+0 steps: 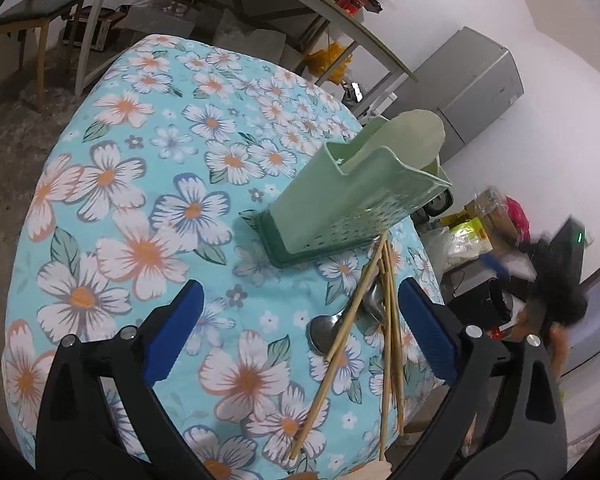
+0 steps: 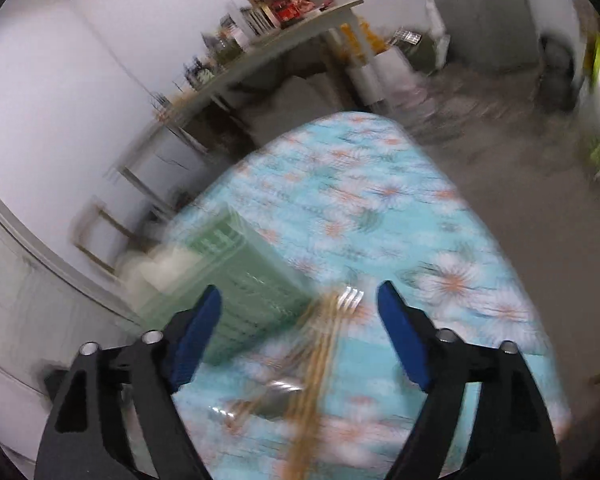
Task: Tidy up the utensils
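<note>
Hovering over a table (image 1: 112, 184) dressed in a blue flowered cloth, the left gripper (image 1: 300, 328) has its blue pads spread wide with nothing pressed between them. Ahead of it and a little to its right stands a pale green utensil holder (image 1: 352, 196) with a perforated side, sitting on a darker green base. Between the pads, nearer the right one, lies a loose bundle of wooden chopsticks (image 1: 388, 320), their far tips reaching the holder's base. Under the chopsticks rest metal spoons (image 1: 324, 332), one bowl showing clearly.

From the right wrist view everything is smeared by motion. The right gripper (image 2: 300, 328) also stands with its pads well apart, clamped on nothing. Ahead of its left pad sits the green holder (image 2: 236, 280). Between the pads run the chopsticks (image 2: 320, 360), and the tines of a metal fork (image 2: 350, 295) show just beyond them; a blurred metal piece lies lower down, too smeared to name
</note>
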`<state>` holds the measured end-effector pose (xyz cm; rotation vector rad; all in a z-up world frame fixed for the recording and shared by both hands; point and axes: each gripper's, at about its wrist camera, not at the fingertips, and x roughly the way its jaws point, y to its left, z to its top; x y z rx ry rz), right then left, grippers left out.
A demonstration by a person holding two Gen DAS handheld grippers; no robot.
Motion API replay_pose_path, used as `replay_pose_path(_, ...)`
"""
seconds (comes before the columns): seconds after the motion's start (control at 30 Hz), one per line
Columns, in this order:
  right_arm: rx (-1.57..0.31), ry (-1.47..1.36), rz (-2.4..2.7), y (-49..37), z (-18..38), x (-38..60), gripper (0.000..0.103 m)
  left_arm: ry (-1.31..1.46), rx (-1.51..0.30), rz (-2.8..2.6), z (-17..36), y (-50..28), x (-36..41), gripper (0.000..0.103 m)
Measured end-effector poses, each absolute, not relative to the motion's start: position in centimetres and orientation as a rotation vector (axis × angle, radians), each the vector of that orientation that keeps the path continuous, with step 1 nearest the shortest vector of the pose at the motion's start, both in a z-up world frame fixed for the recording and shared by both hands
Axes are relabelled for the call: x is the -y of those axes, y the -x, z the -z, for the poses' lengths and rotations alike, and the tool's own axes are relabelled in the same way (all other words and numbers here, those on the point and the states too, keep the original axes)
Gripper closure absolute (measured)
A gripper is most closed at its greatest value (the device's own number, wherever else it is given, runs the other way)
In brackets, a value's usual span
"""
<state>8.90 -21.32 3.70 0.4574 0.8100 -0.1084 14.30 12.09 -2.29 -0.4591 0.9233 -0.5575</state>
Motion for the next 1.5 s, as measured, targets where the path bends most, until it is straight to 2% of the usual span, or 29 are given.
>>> replay_pose_path(0.07, -0.863, -0.384, 0.125, -8.0, -2.3, 20.5, 0.007, 0.465, -0.907, 0.562, 2.2, -14.1, -12.4, 0.008)
replay_pose_path(0.2, -0.920, -0.260, 0.177, -7.0, -1.3, 19.1, 0.006, 0.433, -0.874, 0.552, 1.7, -13.9, -12.2, 0.008)
replay_pose_path(0.43, -0.623, 0.067, 0.162, -3.8, -4.1, 15.1, 0.006, 0.313, -0.783, 0.519, 0.7, -13.2, -11.6, 0.008)
replay_pose_path(0.6, -0.708, -0.105, -0.011, -3.8, -1.7, 13.1, 0.007, 0.107, -0.741, 0.452, 0.6, -12.3, -10.1, 0.008)
replay_pose_path(0.77, -0.806, -0.186, -0.200, -4.6, 1.3, 10.1, 0.038, 0.016, -0.761, 0.484, 0.8, -12.1, -8.5, 0.008)
replay_pose_path(0.87, -0.880, -0.199, -0.267, -5.5, 3.0, 8.9, 0.049, 0.031, -0.769, 0.528, 0.8, -11.9, -8.0, 0.008)
replay_pose_path(1.07, -0.996, -0.253, -0.260, -6.1, 5.8, 9.2, 0.062, 0.005, -0.762, 0.596, 1.0, -10.9, -6.1, 0.010)
replay_pose_path(1.1, -1.006, -0.267, -0.247, -6.1, 6.1, 9.7, 0.065, 0.013, -0.776, 0.604, 1.3, -11.0, -6.0, 0.012)
replay_pose_path(1.17, -1.014, -0.314, -0.232, -6.2, 6.6, 10.7, 0.075, 0.040, -0.821, 0.613, 2.1, -11.4, -6.0, 0.029)
replay_pose_path(1.27, -1.004, -0.335, -0.224, -6.1, 6.6, 11.3, 0.075, 0.107, -0.894, 0.629, 3.3, -12.4, -6.4, 0.044)
replay_pose_path(1.5, -0.999, -0.341, -0.223, -6.5, 6.7, 11.4, 0.075, 0.313, -1.076, 0.695, 6.3, -14.3, -7.0, 0.064)
